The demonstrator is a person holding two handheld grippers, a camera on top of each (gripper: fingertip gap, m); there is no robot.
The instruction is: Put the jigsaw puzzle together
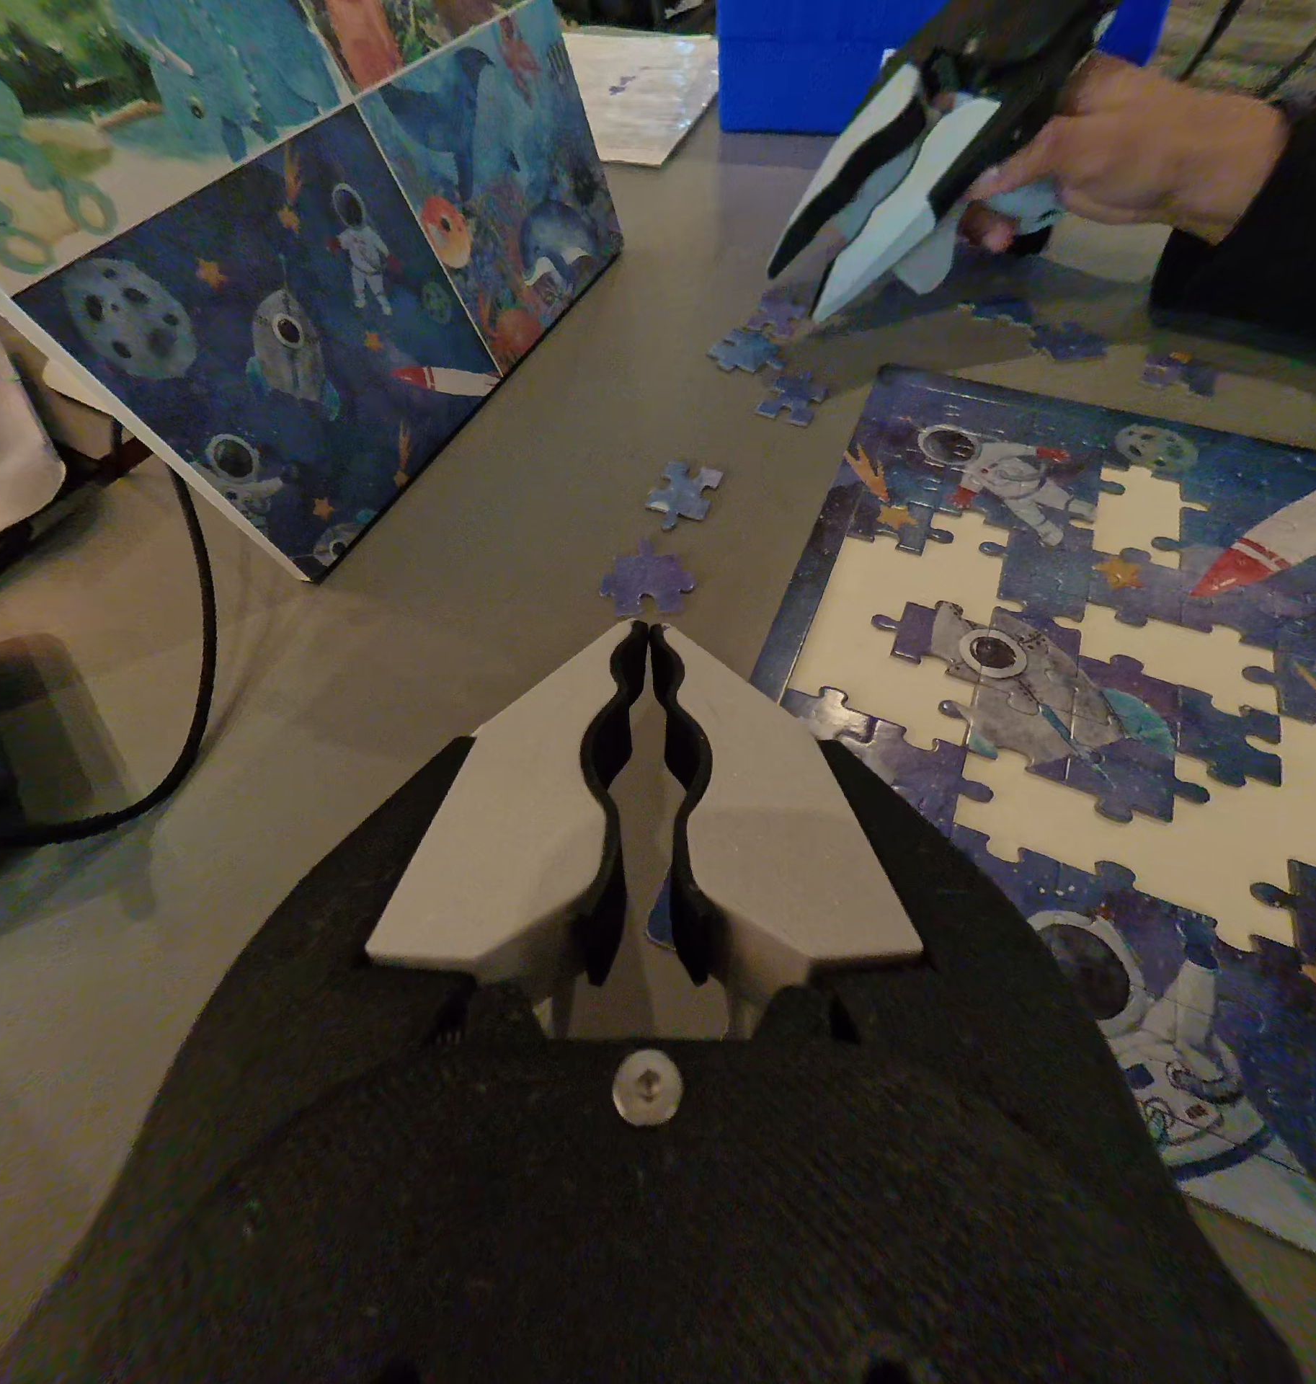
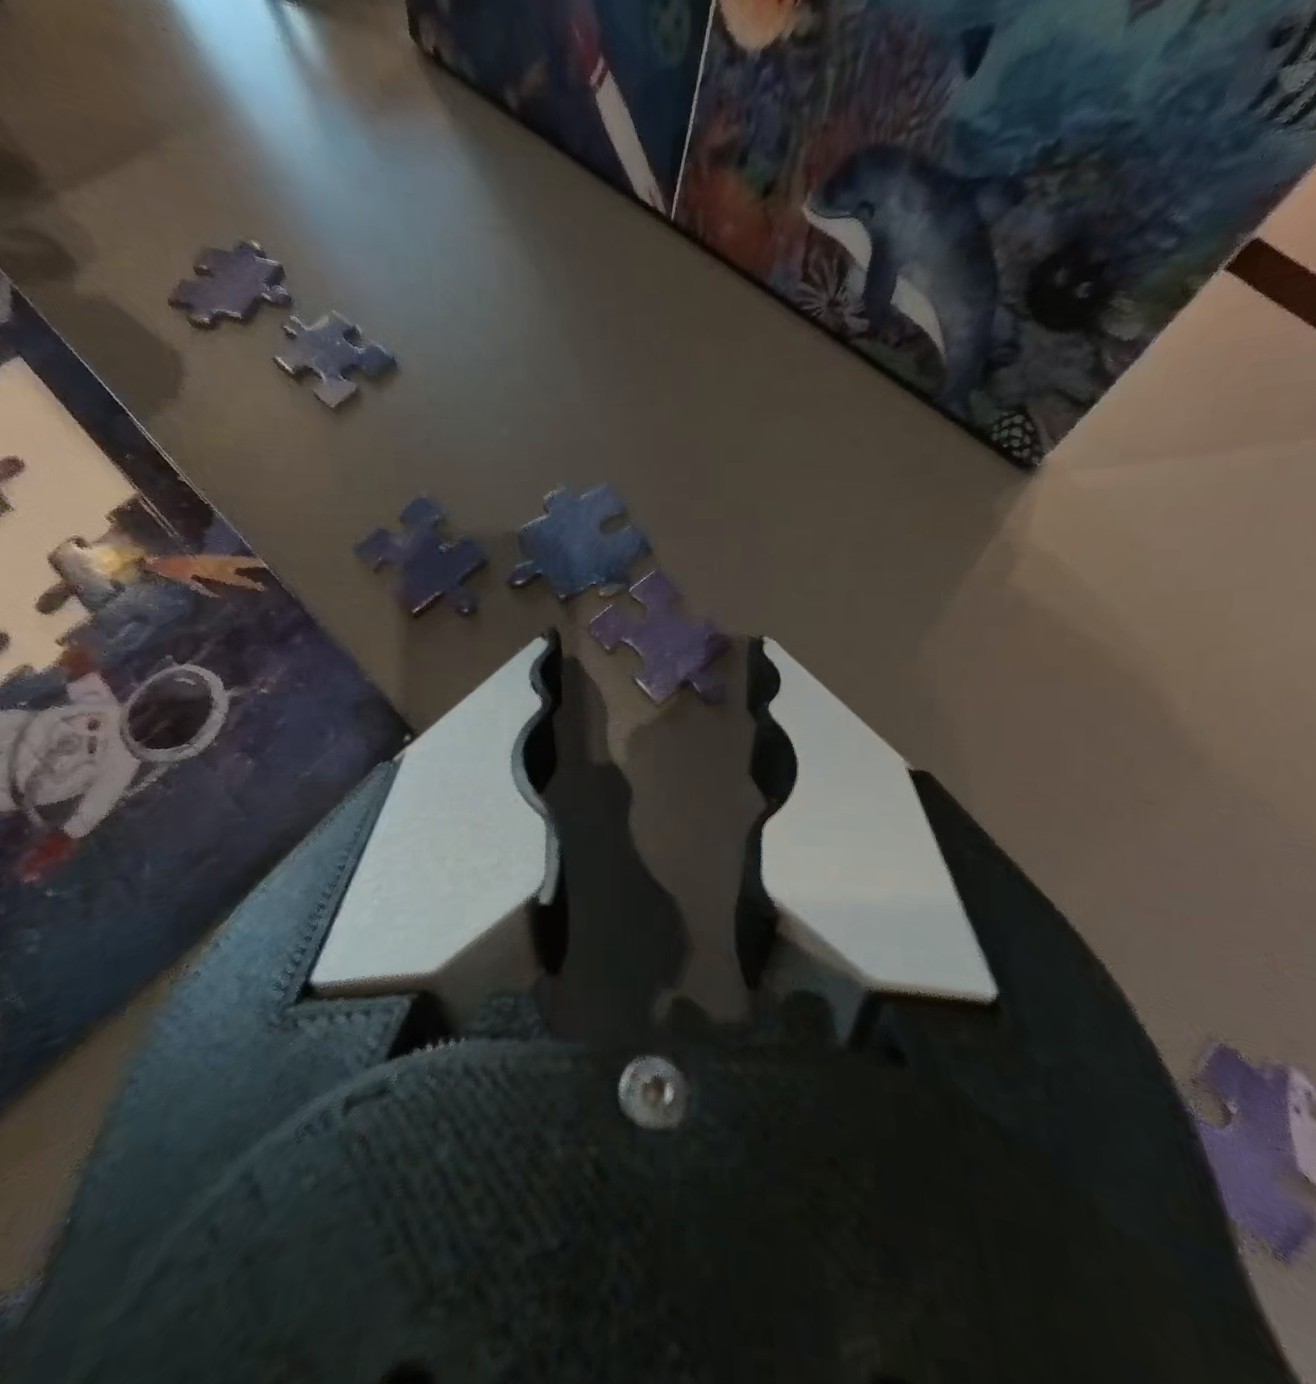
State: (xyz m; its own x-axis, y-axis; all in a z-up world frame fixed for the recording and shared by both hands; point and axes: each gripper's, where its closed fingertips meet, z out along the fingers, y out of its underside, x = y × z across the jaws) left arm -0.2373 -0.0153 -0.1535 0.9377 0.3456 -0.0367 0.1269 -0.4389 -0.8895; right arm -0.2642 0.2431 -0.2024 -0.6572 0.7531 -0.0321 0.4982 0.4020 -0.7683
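While the right claw hangs released over a purple piece on the bench, beside the half-built puzzle, its flatness invites slipping or nudging the blue neighbour; the left claw is clenched, empty.

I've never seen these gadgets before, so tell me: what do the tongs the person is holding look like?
Both match. The left tongs and right tongs each have a black, rough-textured body with a silver screw in the middle, and two pale grey wedge-shaped fingers lined with wavy black pads. The hand holding the right tongs emerges from a dark sleeve.
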